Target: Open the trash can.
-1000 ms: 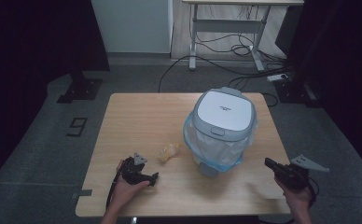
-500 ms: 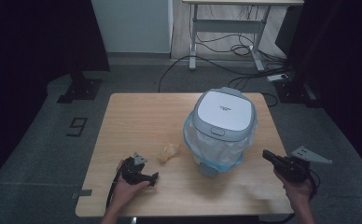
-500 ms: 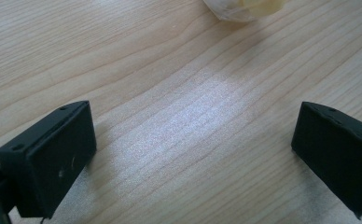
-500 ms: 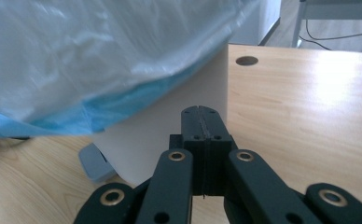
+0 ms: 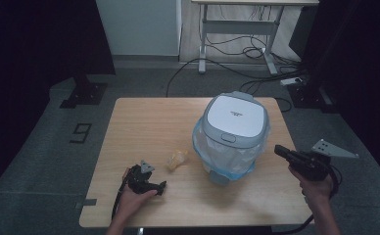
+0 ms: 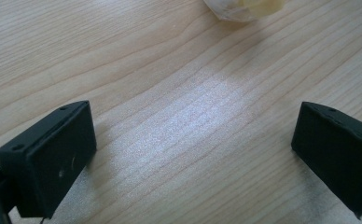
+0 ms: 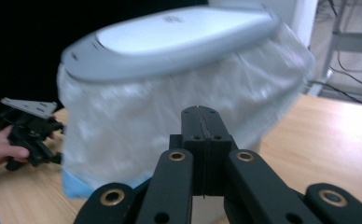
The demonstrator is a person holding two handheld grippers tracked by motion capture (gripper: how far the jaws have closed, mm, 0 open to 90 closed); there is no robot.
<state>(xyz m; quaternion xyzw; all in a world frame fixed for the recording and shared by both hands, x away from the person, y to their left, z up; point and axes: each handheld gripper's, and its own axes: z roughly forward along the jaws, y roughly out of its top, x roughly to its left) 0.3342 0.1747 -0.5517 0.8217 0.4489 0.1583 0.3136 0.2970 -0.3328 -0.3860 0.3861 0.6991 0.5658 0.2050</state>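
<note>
Overhead, pale wooden table (image 5: 144,122) amid dark room.

**Bright table in a dark room, one view smeared by motion**

In the high view light falls from above on the wooden table (image 5: 149,122); the floor around it is dim and both side edges of the frame sink into near black; soft shadow gathers under the lidded bin (image 5: 232,137) toward the table's near edge. The left gripper view is sharp on the wood grain, with a pale patch of glare between the jaws; the yellowish lump (image 6: 244,8) at the top edge is washed out. The right gripper view is motion-blurred; its background is black at left and overexposed at right.
</note>
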